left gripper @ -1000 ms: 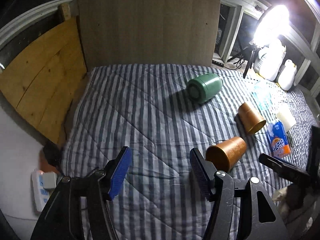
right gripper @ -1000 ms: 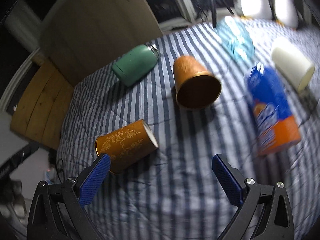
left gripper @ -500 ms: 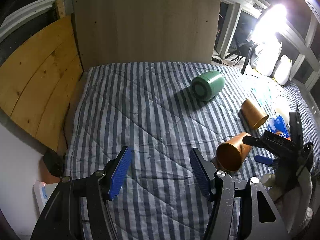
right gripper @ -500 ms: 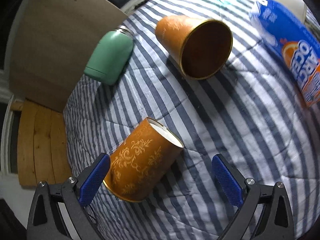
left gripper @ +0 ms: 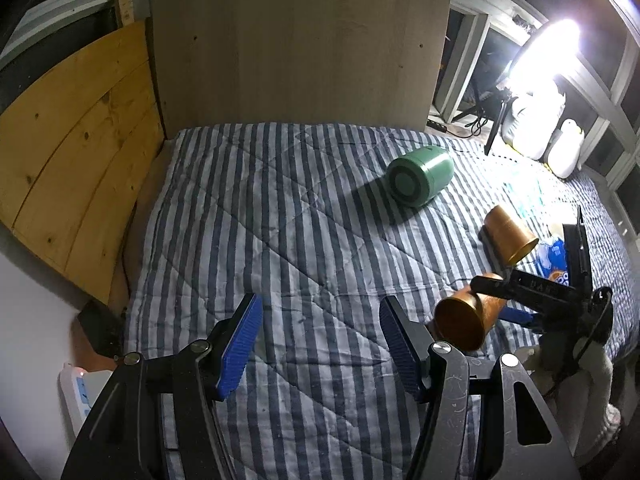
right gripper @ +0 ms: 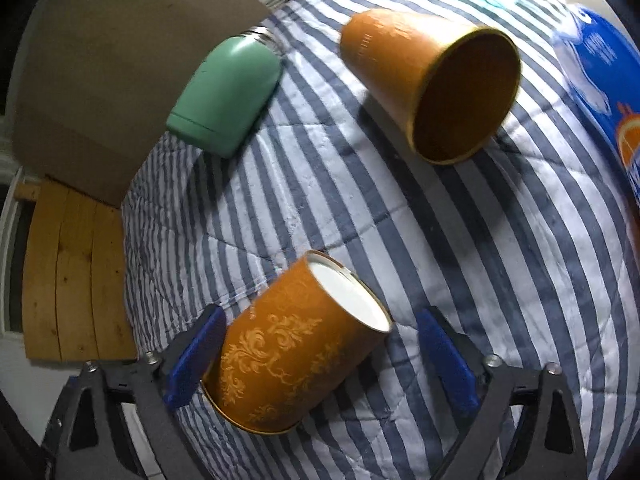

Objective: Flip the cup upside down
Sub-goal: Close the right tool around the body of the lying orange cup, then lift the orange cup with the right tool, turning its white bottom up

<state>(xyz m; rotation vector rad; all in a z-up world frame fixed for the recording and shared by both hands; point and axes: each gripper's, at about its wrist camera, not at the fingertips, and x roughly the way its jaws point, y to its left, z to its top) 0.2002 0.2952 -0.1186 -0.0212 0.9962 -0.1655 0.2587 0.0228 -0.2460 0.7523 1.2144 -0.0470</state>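
Observation:
An orange cup with a floral pattern lies on its side on the striped quilt, its white base facing away from me. My right gripper is open, its blue pads on either side of this cup, the left pad close to its wall. The cup shows in the left wrist view with its open mouth toward that camera and the right gripper around it. A second plain orange cup lies on its side farther off. My left gripper is open and empty above the quilt.
A green flask lies on its side toward the headboard. A blue and orange packet lies at the right. The striped quilt covers the bed; wooden boards stand at the left. A bright lamp shines at the back right.
My right gripper has moved forward and down until its open pads straddle the patterned cup. The left gripper has drawn back slightly and stays open.

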